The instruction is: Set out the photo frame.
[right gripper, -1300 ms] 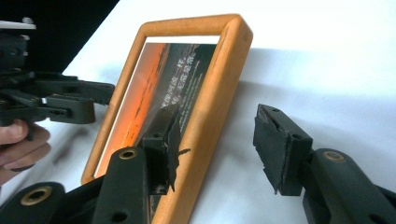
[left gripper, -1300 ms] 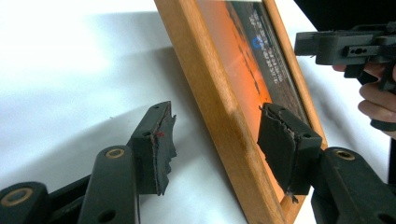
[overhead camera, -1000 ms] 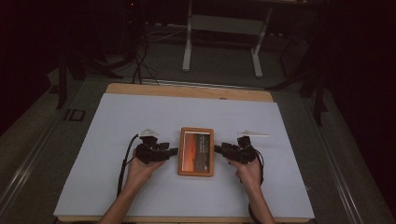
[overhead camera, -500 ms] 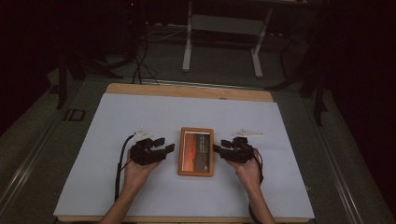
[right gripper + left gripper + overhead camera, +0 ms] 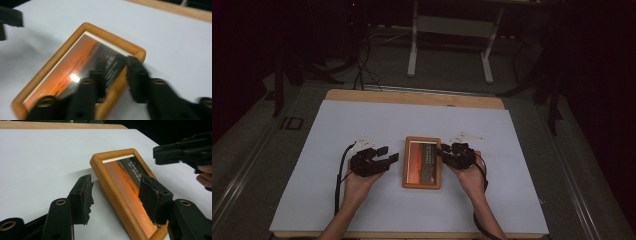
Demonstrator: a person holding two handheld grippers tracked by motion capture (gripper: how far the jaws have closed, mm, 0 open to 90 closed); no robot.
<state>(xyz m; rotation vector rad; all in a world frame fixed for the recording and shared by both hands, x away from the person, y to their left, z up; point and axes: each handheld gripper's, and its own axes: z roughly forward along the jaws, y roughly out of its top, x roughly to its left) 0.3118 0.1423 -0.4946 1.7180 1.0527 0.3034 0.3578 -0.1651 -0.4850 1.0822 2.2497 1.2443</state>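
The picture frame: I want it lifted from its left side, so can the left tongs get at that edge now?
Probably yes. The left tongs stand open astride the picture frame's near rail, nothing between, with the right tongs at the opposite side.

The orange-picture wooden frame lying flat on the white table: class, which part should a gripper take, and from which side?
Take the wooden picture frame by a long side rail, coming in from that side. It lies flat, so only the raised rim offers a hold, one jaw outside and one over the glass. The left gripper and right gripper already straddle opposite long rails, jaws open.
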